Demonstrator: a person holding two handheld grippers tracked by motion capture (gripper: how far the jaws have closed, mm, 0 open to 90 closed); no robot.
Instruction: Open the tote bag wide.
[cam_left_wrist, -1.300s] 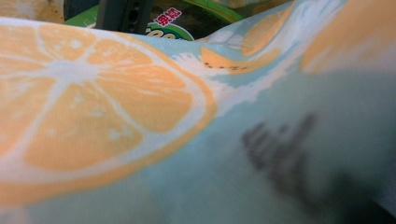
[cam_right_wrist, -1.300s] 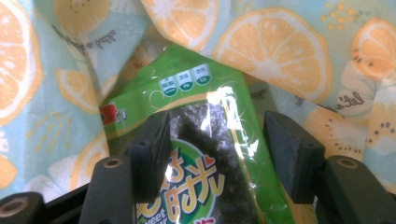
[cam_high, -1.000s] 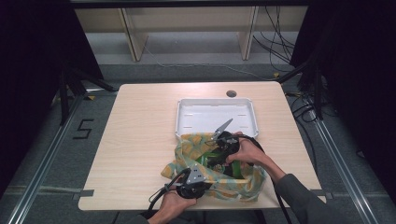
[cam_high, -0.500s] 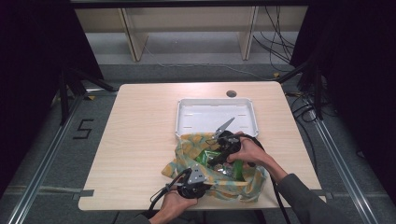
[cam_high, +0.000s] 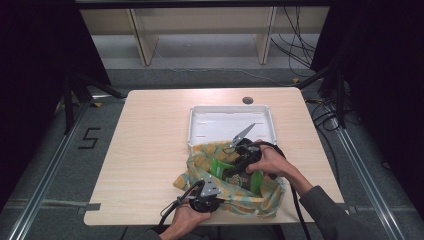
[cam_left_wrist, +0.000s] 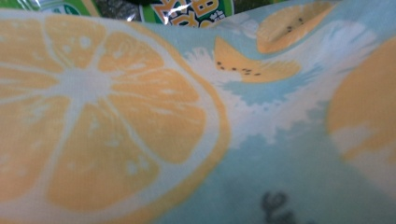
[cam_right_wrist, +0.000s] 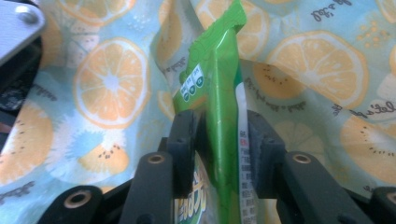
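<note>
One fruit-print bag (cam_high: 220, 150), one green packet (cam_right_wrist: 219, 93), one white tray (cam_high: 220, 117).

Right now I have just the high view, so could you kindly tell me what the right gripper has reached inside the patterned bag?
Observer: In the right gripper view, the right gripper has a green packet standing on edge between its jaws, which have just been closing.
Operator: Do the pads touch it?
Observer: Both pads appear to meet its sides.
Operator: And what does the left gripper view add?
Observer: There the bag sits close to the camera, its orange-slice print plain to see, and a printed wrapper shows above its edge.
</note>
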